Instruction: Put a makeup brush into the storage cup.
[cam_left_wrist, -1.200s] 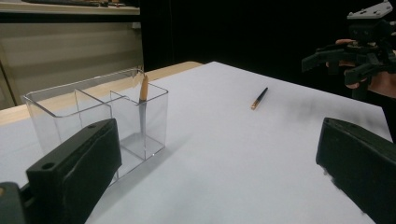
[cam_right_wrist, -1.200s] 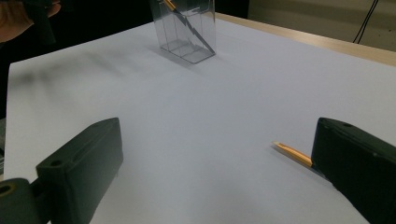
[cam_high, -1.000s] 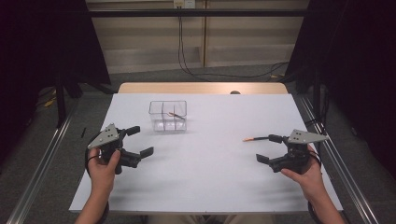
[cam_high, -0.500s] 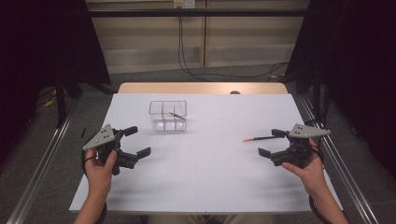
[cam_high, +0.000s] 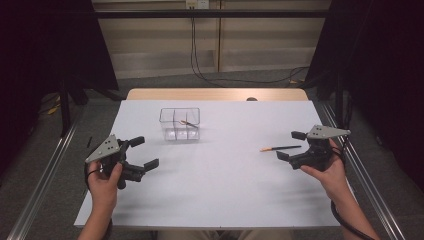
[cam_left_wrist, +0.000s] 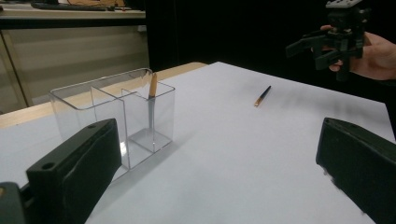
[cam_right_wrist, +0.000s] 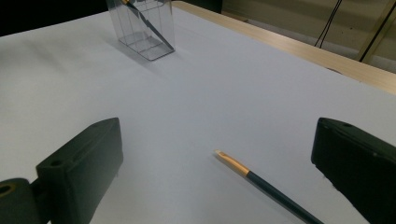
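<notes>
A dark pen with a gold tip (cam_high: 280, 148) (cam_right_wrist: 261, 181) (cam_left_wrist: 262, 95) lies flat on the white table (cam_high: 220, 185), right of centre. My right gripper (cam_high: 291, 145) is open just to its right, and the pen lies between the spread jaws. A clear divided box (cam_high: 180, 123) (cam_left_wrist: 116, 112) (cam_right_wrist: 142, 28) stands at the back centre-left with another gold-tipped pen (cam_left_wrist: 152, 100) leaning inside one compartment. Near the left edge my left gripper (cam_high: 143, 152) hangs open and holds nothing; the box is ahead of it.
A wooden strip (cam_high: 215, 94) runs along the table's far edge. Metal rails (cam_high: 45, 170) flank both sides. Cables (cam_high: 200, 65) hang on the back wall. In the left gripper view the right hand with its gripper (cam_left_wrist: 334, 39) is at top right.
My right gripper has drifted right and slightly back, away from the pen. The left gripper has shifted a little to the left. The pen and box have not moved.
</notes>
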